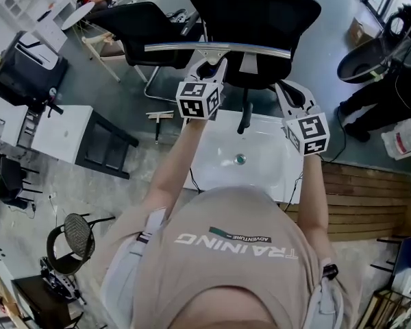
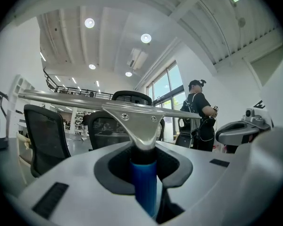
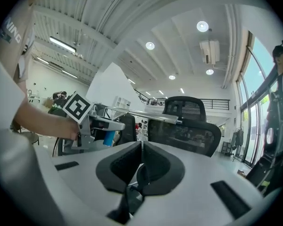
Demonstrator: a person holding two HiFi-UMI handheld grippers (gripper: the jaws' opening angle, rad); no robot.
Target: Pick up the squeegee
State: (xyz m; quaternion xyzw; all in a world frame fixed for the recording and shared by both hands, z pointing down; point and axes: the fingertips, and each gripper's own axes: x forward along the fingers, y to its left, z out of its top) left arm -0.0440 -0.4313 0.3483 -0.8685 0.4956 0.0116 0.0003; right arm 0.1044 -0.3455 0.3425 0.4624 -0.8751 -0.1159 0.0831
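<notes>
Room: workshop, table (image 1: pixel 267 166) mid-frame.
Left gripper (image 1: pixel 213 67): I'm pinching squeegee (image 1: pixel 218 49) handle; blade runs left-right, upper centre.
Right gripper (image 1: pixel 290 96): pressed together, empty, right of handle.

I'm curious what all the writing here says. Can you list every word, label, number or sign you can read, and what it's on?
"TRAINING": large white letters on the person's shirt, upside down in the head view.
"ADVENTURE": small print just above it on the same shirt, barely legible.
Left cube and right cube: black-and-white square patterns, no letters.
White bag: red print, too blurred to read.
</notes>
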